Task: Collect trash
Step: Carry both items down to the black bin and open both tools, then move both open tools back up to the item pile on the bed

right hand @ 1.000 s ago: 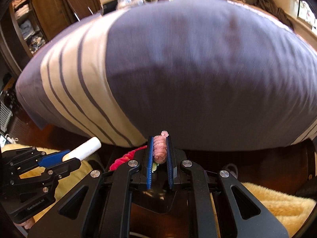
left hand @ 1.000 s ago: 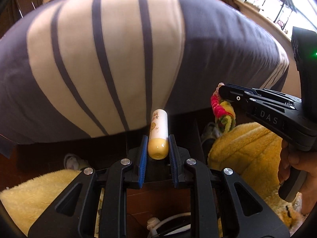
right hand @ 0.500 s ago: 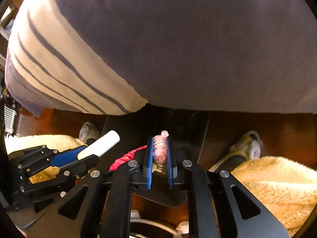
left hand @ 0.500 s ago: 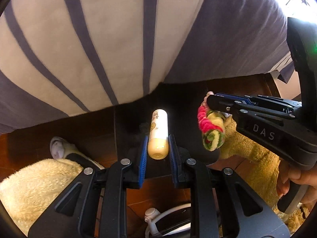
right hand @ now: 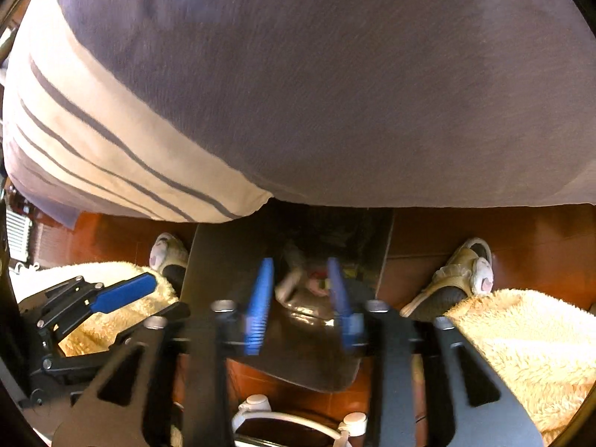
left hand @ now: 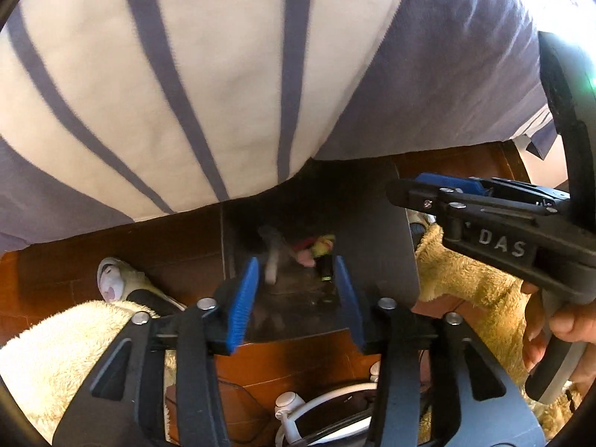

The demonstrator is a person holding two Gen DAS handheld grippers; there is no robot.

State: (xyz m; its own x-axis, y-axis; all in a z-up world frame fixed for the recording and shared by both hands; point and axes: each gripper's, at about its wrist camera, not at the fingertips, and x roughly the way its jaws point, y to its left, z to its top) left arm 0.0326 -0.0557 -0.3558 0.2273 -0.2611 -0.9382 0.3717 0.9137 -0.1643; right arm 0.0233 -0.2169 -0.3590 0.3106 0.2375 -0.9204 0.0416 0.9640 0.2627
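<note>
A dark trash bin (left hand: 387,246) stands on the floor below both grippers; it also shows in the right wrist view (right hand: 223,260). Inside it lie a blurred white tube (left hand: 271,260) and a pink, yellow and green fuzzy piece (left hand: 314,247); the right wrist view shows the tube (right hand: 288,281) and the fuzzy piece (right hand: 316,283) too. My left gripper (left hand: 296,298) is open and empty over the bin. My right gripper (right hand: 300,298) is open and empty over the bin and shows at the right of the left wrist view (left hand: 417,190).
A bed with a purple and cream striped cover (left hand: 223,74) hangs over the far side of the bin. The person's slippered feet (right hand: 465,272) and fluffy yellow trouser legs (right hand: 521,335) flank the bin on the red-brown floor. A white cable (left hand: 316,406) lies below.
Both grippers tilted down over the bin and opened. The white tube left my left gripper and the fuzzy piece left my right gripper; both now lie in the bin.
</note>
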